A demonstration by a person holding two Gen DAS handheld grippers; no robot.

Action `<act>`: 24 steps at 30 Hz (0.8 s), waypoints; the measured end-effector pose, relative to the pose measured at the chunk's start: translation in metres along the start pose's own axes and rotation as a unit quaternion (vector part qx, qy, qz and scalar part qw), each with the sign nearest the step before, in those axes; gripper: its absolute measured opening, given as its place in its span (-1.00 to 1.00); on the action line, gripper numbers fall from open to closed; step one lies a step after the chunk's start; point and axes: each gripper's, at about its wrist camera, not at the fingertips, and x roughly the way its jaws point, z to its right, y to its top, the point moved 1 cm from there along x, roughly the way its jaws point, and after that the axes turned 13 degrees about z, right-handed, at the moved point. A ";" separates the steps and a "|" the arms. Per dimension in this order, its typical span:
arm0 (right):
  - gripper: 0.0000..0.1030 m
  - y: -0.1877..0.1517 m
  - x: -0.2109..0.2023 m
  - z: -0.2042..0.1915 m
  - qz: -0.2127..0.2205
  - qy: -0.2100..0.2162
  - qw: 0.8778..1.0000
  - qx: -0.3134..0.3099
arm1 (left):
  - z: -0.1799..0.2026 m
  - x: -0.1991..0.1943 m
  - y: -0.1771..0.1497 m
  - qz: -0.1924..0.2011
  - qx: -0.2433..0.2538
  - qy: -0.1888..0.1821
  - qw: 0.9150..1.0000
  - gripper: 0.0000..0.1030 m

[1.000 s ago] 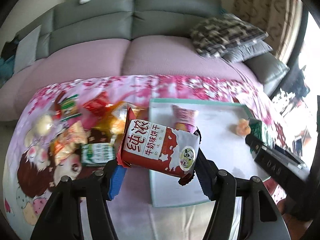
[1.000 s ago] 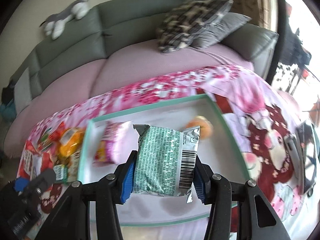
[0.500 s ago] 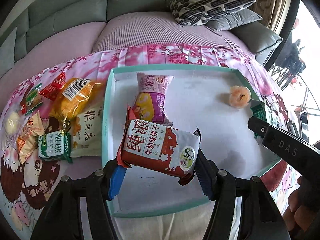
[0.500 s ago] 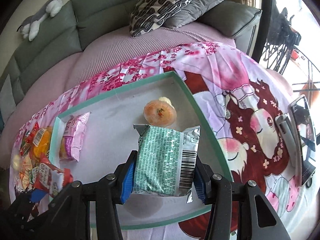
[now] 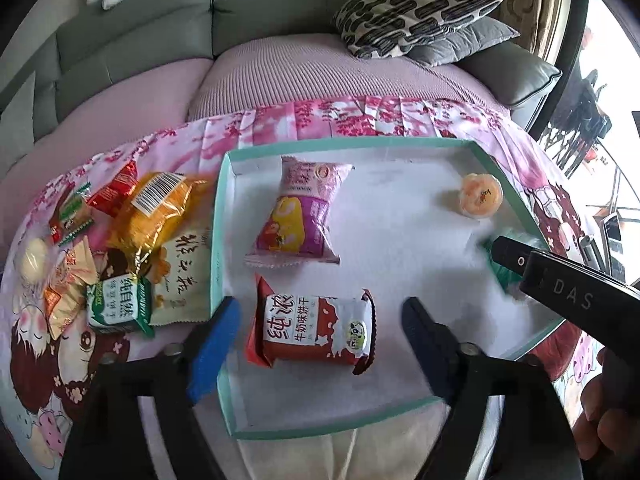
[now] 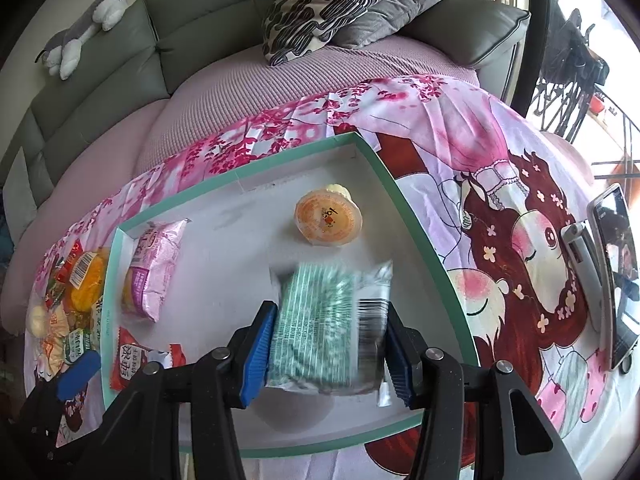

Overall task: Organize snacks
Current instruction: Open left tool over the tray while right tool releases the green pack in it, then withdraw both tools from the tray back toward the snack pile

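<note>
Left wrist view is showing the grey sofa [image 5: 256, 40] behind, then the pink printed cloth [image 5: 360, 120] covering the counter, then the teal-rimmed tray [image 5: 224, 392] sitting on it.

Change: half a second ago the red biscuit pack [image 5: 312, 330] was pinched in the left tool [image 5: 320, 328]. Now its jaws have just been opening, and the pack is lying flat on the tray floor between the blue pads, clear gaps both sides. I'm reading that as one more snack delivered. It is sitting just in front of the pink-purple pack [image 5: 298, 216]; the orange jelly cup [image 5: 480, 196] is sitting well apart, near the far right corner.

Right tool [image 6: 328, 344] is still clamping the green-and-silver pack [image 6: 324, 328], narrow gap, both pads pressing its sides. That pack is blurring in the right wrist view and hanging low over the tray's right half, just in front of the jelly cup. Can't tell if it is touching the floor yet. Release looks like the next step there.

Loose snacks [image 5: 120, 248] are still piling on the cloth left of the tray, so sorting is looking far from finished.
</note>
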 end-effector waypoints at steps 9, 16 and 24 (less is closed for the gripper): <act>0.84 0.008 -0.014 -0.006 0.025 0.004 1.000 -0.012 | -0.023 -0.020 0.009 0.052 -0.024 0.040 0.998 0.91; 1.00 0.007 -0.013 -0.010 0.033 0.004 0.999 -0.027 | -0.071 -0.026 0.008 0.077 -0.088 0.155 0.981 1.00; 1.00 0.005 -0.014 -0.019 0.037 0.024 0.999 -0.031 | -0.136 -0.043 -0.003 0.098 -0.194 0.232 0.948 1.00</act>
